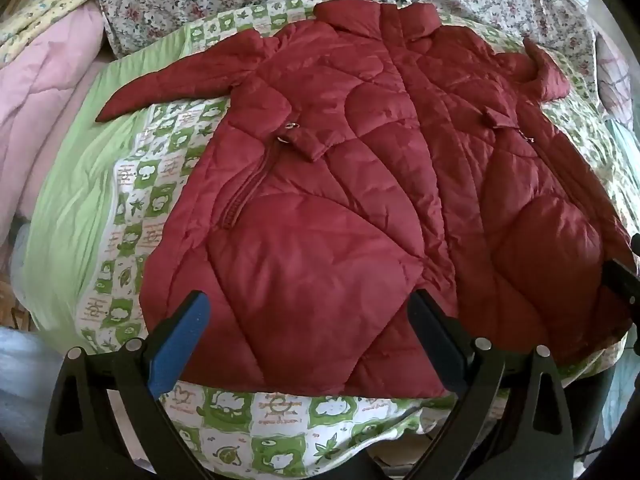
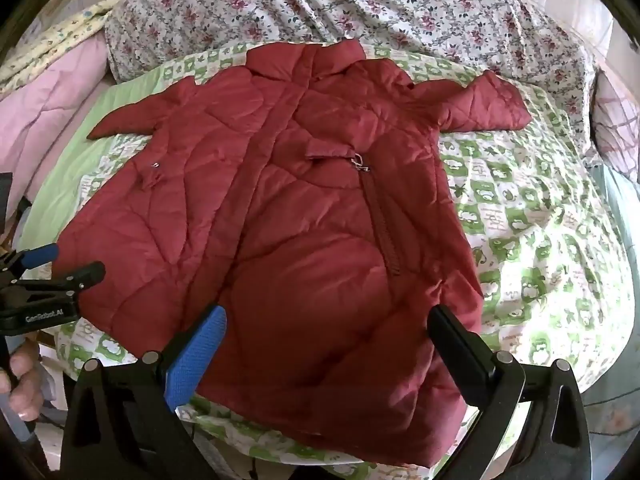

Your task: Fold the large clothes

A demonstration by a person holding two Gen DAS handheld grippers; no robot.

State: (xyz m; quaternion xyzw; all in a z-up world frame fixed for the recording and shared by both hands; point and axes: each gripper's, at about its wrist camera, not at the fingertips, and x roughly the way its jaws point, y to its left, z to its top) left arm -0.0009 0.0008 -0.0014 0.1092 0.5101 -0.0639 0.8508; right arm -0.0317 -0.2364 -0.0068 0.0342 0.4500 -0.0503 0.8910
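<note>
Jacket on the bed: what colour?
Dark red quilted jacket, clearest in the right wrist view.

A bed [image 1: 120, 184] fills the view under a green-checked sheet. A floral quilt [image 2: 360, 12] lies behind, a pink quilt [image 1: 48, 72] left.

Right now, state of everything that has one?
red quilted jacket: unfolded, spread flat, front up, sleeves out
pocket zipper: closed
left gripper: fingers open above hem, empty
right gripper: fingers open above hem, empty
green patterned quilt: spread under jacket
</note>
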